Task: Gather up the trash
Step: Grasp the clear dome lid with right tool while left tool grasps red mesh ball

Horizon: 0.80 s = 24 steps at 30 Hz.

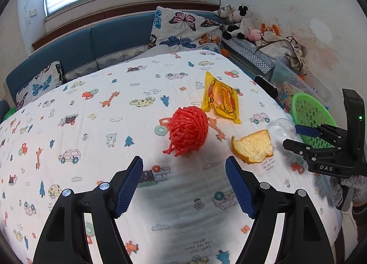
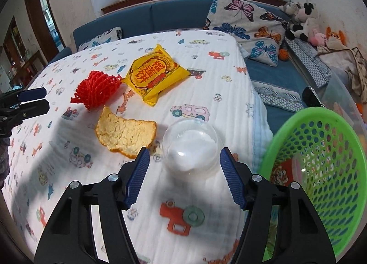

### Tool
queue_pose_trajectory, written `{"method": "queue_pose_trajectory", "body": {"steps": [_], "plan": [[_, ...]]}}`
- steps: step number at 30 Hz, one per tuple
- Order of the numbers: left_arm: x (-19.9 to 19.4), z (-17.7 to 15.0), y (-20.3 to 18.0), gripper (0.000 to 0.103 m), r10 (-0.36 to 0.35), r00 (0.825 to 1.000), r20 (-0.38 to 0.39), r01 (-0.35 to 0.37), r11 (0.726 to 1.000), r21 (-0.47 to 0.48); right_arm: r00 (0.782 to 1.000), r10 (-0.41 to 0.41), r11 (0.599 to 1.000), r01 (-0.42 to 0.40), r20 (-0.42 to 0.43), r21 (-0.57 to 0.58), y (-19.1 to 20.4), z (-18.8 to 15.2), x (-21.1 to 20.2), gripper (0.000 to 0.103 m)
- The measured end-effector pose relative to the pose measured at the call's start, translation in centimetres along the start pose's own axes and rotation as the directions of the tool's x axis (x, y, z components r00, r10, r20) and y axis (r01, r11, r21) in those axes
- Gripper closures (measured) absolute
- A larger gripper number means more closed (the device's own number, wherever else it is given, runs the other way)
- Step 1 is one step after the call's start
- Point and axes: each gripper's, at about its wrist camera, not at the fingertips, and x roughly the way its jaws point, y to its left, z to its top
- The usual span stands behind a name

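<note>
On the patterned cloth lie a red foam net (image 1: 188, 133) (image 2: 97, 90), a yellow snack wrapper (image 1: 221, 99) (image 2: 153, 74), an orange peel (image 1: 252, 147) (image 2: 126, 135) and a clear plastic dome (image 1: 281, 130) (image 2: 191, 147). My left gripper (image 1: 184, 166) is open and empty, just short of the red net. My right gripper (image 2: 183, 157) is open, its fingers on either side of the clear dome, apart from it. It also shows in the left wrist view (image 1: 291, 137). A green mesh basket (image 2: 321, 172) (image 1: 309, 114) stands off the table's right edge.
The cloth-covered table (image 1: 91, 126) (image 2: 218, 75) ends at the right before a blue sofa (image 2: 286, 85) with butterfly cushions (image 1: 185, 29) and plush toys (image 1: 238, 20). A clear bin of toys (image 1: 293, 85) stands behind the basket.
</note>
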Motion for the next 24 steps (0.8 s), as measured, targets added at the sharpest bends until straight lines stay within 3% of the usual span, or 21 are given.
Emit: {"method": "queue_pose_trajectory", "body": {"steps": [24], "plan": [[6.3,4.2,-0.2,0.028,0.008,0.998,-0.062,-0.007,1.000,0.027,0.999,-0.031,1.000,0.030,-0.042,-0.009,-0.5,1.0,2.8,0.043]]}}
